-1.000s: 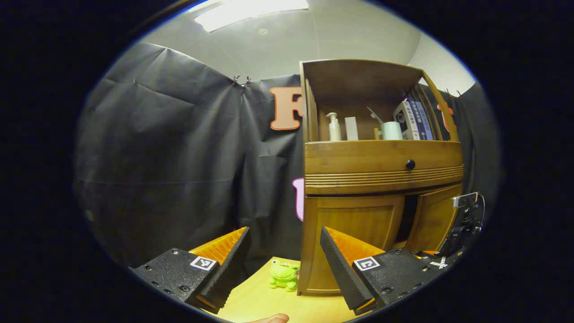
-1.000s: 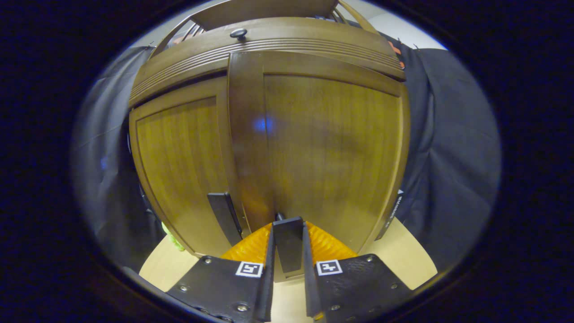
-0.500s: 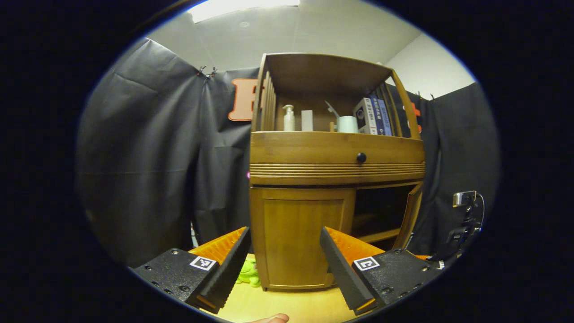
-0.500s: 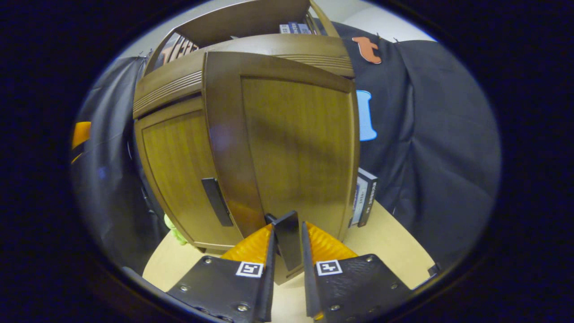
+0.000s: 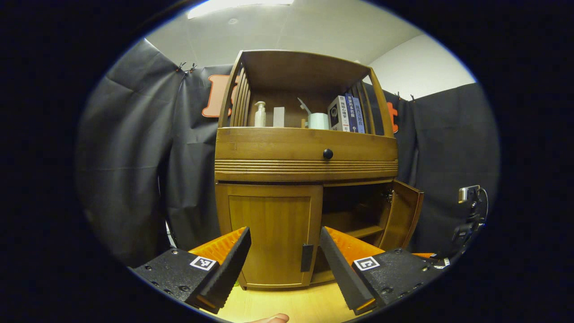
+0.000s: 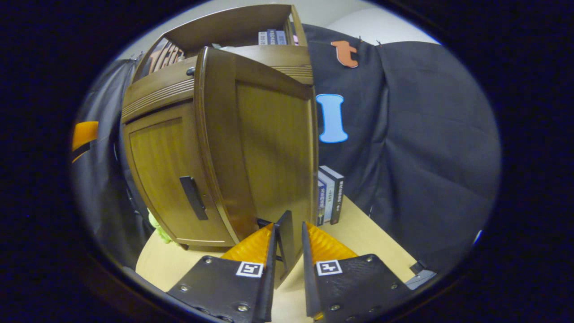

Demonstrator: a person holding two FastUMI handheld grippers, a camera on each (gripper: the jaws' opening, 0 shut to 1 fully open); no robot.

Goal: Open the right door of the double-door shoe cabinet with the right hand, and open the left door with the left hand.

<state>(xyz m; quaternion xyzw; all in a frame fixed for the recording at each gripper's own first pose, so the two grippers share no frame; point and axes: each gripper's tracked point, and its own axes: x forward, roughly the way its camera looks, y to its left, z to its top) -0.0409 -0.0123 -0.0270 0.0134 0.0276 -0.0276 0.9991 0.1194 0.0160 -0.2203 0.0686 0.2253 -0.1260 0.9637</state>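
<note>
right tool (image 6: 287, 240) clenched on right door handle (image 6: 285, 233), right door (image 6: 269, 148) swung well out | left tool (image 5: 284, 251) released, facing closed left door (image 5: 269, 233) | next: line up on left door handle (image 5: 306, 257), close squarely, pull along hinge arc

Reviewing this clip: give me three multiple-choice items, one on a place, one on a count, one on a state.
1. Where is the pump bottle?
A. top shelf, left
B. lower compartment
C. table

2. How many doors are open?
A. none
B. one
C. two

3. The right gripper is:
A. open
B. shut on the right door's handle
C. shut on a book

Key: A, the pump bottle stands at the top shelf's left; B, the right door is swung out while the left door is flush; B, the right gripper clamps the handle.
</note>
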